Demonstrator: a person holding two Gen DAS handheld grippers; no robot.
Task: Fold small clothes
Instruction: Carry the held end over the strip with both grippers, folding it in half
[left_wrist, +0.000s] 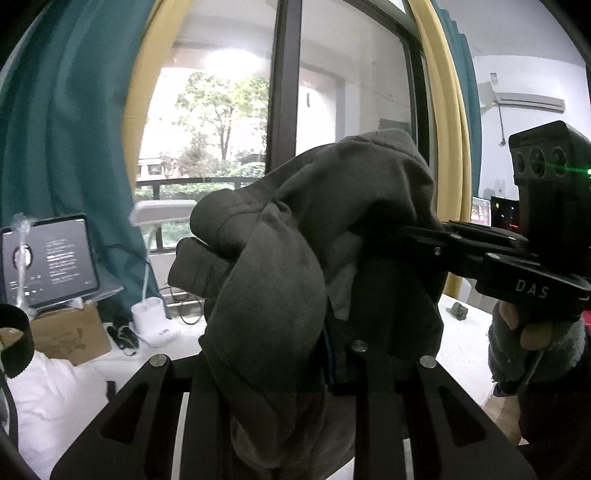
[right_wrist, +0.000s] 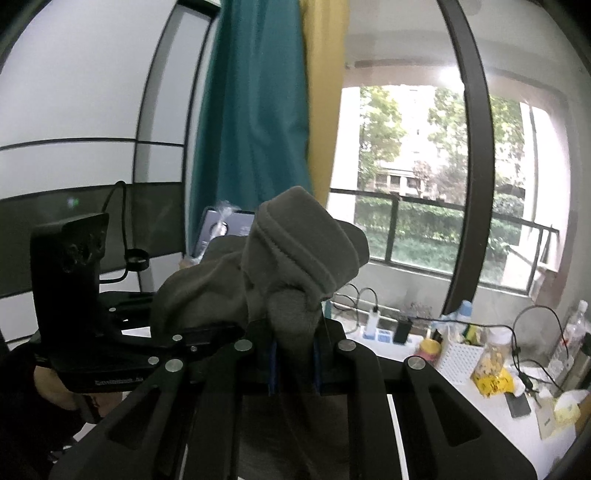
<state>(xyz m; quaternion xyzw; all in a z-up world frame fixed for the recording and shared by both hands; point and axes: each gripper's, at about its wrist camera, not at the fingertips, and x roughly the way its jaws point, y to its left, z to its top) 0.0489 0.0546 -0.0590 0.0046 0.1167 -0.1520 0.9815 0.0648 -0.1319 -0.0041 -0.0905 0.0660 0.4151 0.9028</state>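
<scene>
Grey, soft fleece-like knit fills the foreground of both wrist views: a small dark grey garment with stitched hems (left_wrist: 303, 236) bunched up and hanging in the air between the two tools, clear of the white table (left_wrist: 461, 354) below. The left gripper (left_wrist: 332, 354) is narrowed onto one fold of it, the cloth draping thickly over its black fingers. The right gripper (right_wrist: 293, 354) likewise pinches a wad of the same garment (right_wrist: 295, 258) between its blue-edged pads, a ribbed cuff or hem standing up above the clamp. Each tool shows in the other's view, close alongside.

The cloth looks light, limp and a little thick, so it should sag wherever it is unsupported and hold no crease by itself (slipping seems unlikely, given the nap). Better holds, I judge, would be on the stitched hems or corners rather than mid-cloth, so it can be spread flat.

Farther off stand a tablet with a lit dark screen (left_wrist: 51, 258), a white charging case (left_wrist: 151, 321), teal and yellow curtains (left_wrist: 74, 147), and a window onto green trees (right_wrist: 406, 155).
</scene>
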